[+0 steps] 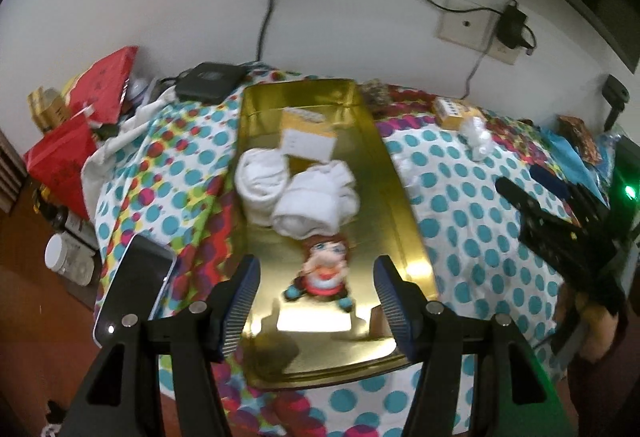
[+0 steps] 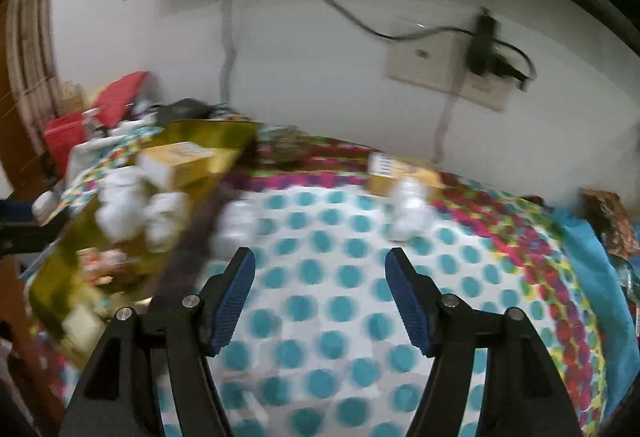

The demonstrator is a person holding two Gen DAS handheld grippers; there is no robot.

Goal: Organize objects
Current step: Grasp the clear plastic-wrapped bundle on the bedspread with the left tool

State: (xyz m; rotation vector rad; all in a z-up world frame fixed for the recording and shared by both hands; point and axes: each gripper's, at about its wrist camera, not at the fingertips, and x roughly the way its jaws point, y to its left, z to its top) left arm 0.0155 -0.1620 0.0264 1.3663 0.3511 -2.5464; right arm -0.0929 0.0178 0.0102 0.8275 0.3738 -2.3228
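Note:
A gold tray lies on a dotted cloth. In it are a small doll, two rolled white cloths and a yellow box. My left gripper is open, its fingers either side of the doll, just above the tray. My right gripper is open and empty above the cloth; it also shows at the right in the left wrist view. In the blurred right wrist view the tray is at left, a white crumpled item and a yellow box ahead.
A phone lies left of the tray. Red bags, jars and a black device crowd the back left. A yellow box and white wad sit back right. Cables hang from a wall socket.

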